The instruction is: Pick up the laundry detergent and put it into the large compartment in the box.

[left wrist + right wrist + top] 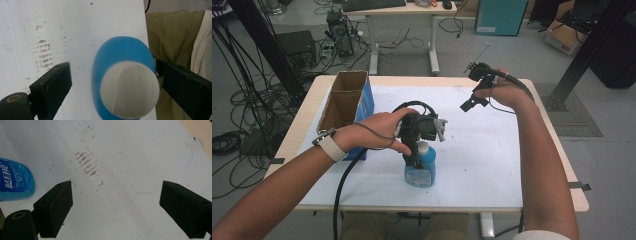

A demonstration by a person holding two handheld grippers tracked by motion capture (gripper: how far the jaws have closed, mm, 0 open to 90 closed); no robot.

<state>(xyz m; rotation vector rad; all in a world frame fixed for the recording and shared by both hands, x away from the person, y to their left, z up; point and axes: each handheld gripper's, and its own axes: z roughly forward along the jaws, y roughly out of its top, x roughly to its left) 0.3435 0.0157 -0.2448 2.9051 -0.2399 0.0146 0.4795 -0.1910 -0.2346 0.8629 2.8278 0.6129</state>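
**Blue bottle between my left jaws, right gripper held apart**

Blue bottle [420, 170] with its white cap [424, 147] stood upright near the middle of the table [532, 90], on the white sheet [482, 150] that covered most of the top.

At the far left of the table sat an open cardboard box [346, 97] with a blue side, its flaps up. Just right of it my left hand [374, 131], a pale band on the wrist, held my left gripper [417, 157] pointing down over the bottle. In the left gripper view the jaws stood spread, one on each side of the white cap [130, 90], with clear gaps between each jaw and the cap; neither touched it. The blue bottle [120, 57] showed beneath the cap as a rounded shoulder, and brown smudges [43, 56] marked the sheet to its left. A black cable [343, 190] ran from that gripper off the near edge.

Farther right and toward the far edge, my right hand [504, 92] held my right gripper [469, 102] raised above the sheet, well apart from the bottle. In the right gripper view its jaws were wide apart with nothing between them, looking down at the white sheet [140, 152], more brown smudges [87, 162] and a faint blue pen line [142, 192]. The blue bottle [13, 180] lay at that view's left edge, white characters printed on its label.
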